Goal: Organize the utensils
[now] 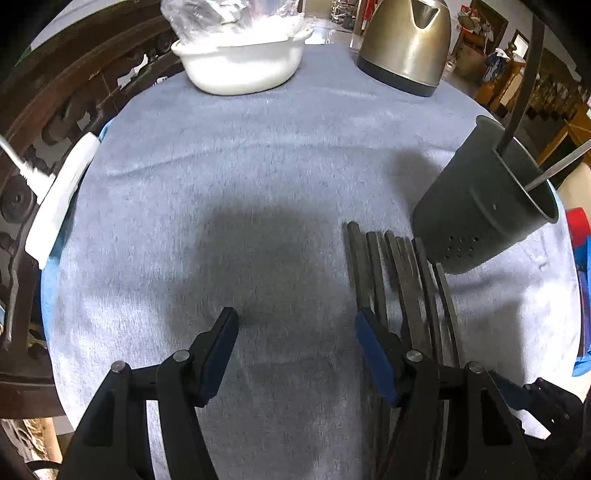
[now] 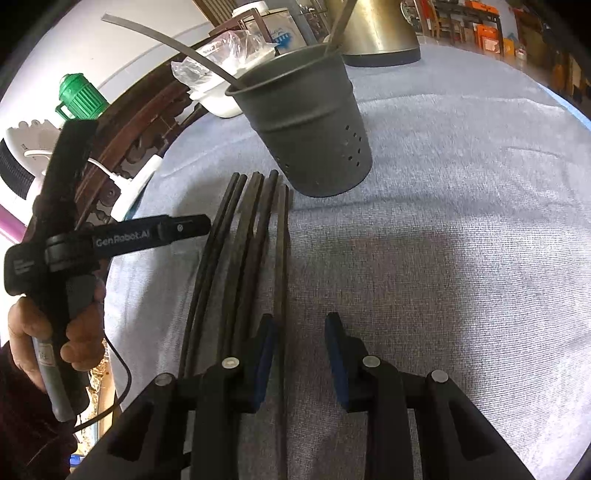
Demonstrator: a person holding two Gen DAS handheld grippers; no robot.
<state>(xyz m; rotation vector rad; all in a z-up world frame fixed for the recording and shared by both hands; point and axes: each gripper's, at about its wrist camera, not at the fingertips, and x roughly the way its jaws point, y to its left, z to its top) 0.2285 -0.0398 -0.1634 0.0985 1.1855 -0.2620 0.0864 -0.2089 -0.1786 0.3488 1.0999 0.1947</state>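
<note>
A bundle of dark chopsticks (image 2: 255, 236) lay side by side on the grey-blue tablecloth (image 2: 443, 258), their far tips just short of the foot of a dark metal utensil holder (image 2: 306, 129) with small drain holes. Two thin metal handles (image 2: 166, 40) stuck up out of the holder.

The right gripper (image 2: 300, 325) hovered low over the near end of the bundle, its jaws partly spread with nothing between them; its left finger sat over the rightmost sticks, while the other finger stood over bare cloth. The left gripper (image 1: 295, 317) pointed steeply down beside the bundle, jaws wide apart and empty, its right finger (image 1: 373, 350) overlapping the leftmost sticks in that view; whether it touched them I could not tell. A hand (image 2: 55, 332) gripped that tool's handle near the table's left edge.

Toward the far edge stood a white casserole dish (image 1: 240, 62) holding a clear plastic bag (image 1: 221, 14), and a brushed-steel electric kettle (image 1: 406, 48). A white power strip (image 1: 62, 199) lay along the left edge.
</note>
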